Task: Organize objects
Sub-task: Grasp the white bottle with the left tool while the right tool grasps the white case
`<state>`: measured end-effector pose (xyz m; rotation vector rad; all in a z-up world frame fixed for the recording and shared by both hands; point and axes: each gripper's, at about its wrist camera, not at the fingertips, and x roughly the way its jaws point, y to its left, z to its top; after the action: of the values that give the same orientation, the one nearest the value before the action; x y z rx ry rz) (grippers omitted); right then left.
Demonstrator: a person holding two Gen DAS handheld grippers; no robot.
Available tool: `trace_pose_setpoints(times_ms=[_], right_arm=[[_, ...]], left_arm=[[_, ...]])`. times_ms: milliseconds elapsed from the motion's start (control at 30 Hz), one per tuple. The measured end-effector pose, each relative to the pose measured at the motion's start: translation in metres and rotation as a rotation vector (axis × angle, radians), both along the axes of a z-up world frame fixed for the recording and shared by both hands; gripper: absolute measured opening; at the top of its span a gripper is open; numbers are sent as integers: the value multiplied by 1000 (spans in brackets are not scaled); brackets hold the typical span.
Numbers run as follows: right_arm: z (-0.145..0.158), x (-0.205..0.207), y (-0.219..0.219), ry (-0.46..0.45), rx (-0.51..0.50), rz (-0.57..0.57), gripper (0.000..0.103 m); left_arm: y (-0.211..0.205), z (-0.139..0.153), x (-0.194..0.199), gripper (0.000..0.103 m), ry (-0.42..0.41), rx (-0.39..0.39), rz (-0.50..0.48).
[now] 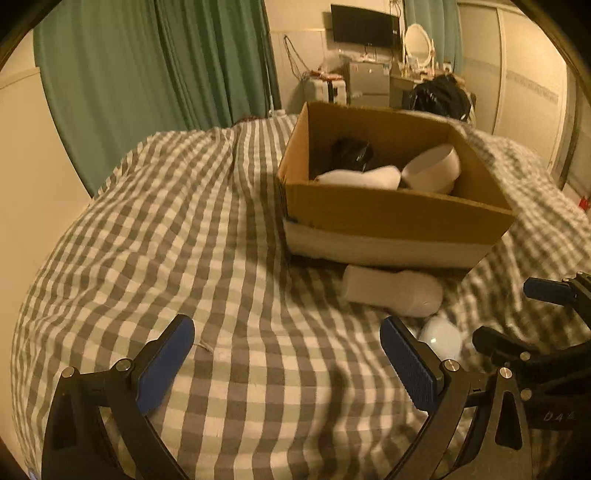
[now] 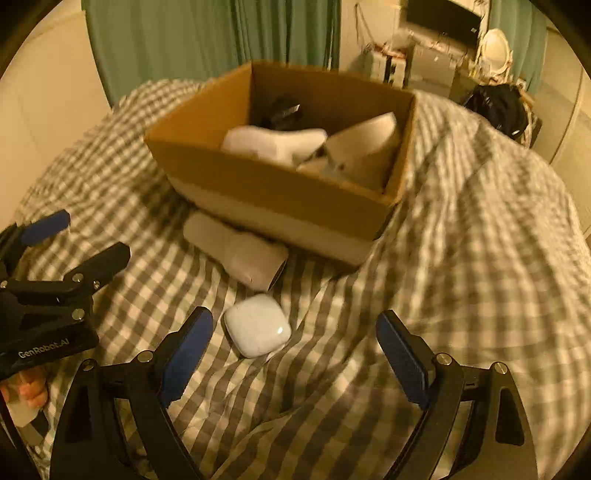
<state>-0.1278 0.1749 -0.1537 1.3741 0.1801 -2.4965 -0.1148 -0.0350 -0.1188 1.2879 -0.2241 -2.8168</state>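
Note:
A cardboard box point(image 1: 388, 218) point(image 2: 258, 184) stands on the checked bedcover and holds a white bowl point(image 1: 432, 168) point(image 2: 365, 147), a white bottle-like item point(image 1: 362, 177) point(image 2: 273, 142) and a black object point(image 1: 351, 151) point(image 2: 282, 109). A white rolled item point(image 1: 393, 291) point(image 2: 236, 254) lies against the box's front. A small white rounded case point(image 1: 441, 338) point(image 2: 257, 330) lies nearer. My left gripper point(image 1: 288, 354) is open and empty over bare cover. My right gripper point(image 2: 295, 347) is open, with the case just ahead of its left finger. Each gripper also shows in the other's view, the right point(image 1: 517, 314) and the left point(image 2: 77, 240).
The checked bedcover point(image 1: 203, 258) is rumpled, with a raised fold to the right of the box point(image 2: 480, 221). Green curtains point(image 1: 155, 74) hang behind the bed. A desk with a monitor point(image 1: 364, 26), a mirror and a black bag point(image 1: 439, 96) stands at the far wall.

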Motion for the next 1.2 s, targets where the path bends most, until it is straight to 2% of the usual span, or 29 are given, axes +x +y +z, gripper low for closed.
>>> trace_pose_setpoints(times_ms=[100,200,300,467,533,600,767,900,1033,1100,1200], right_arm=[[-14,-7,-5,-37,-4,19,89],[-29,-15,-8,-69,-5,15,80],[-42,-22,-12,-102,-1,29,75],[-54,-25,-21,-147,-12,72,72],[-59,-24,-23,-166,-9,89,56],[-58,-23,-23,-170,-20,94,56],[-35,-11,-13,-99,-21,73,56],[4,-1,7,27,16,9,56],[33,1,34,121,44,-58,56],[38,-1,48,132,25,-86,56],[39,-3,58,122,-22,-109,56]], left_arm=[[-4,-8,-8,103,-32,0,10],[-13,-11,-16,103,-52,38,28],[-16,-10,-18,103,-50,61,27],[-15,-11,-18,103,-52,51,28],[-15,-11,-18,103,-50,50,28],[-13,-11,-19,103,-47,45,29],[-7,-6,-13,103,-40,33,17],[10,1,-11,103,-42,10,0],[38,3,-18,103,-70,44,-38],[55,-2,-26,103,-89,74,-63],[75,-16,-36,103,-98,76,-76]])
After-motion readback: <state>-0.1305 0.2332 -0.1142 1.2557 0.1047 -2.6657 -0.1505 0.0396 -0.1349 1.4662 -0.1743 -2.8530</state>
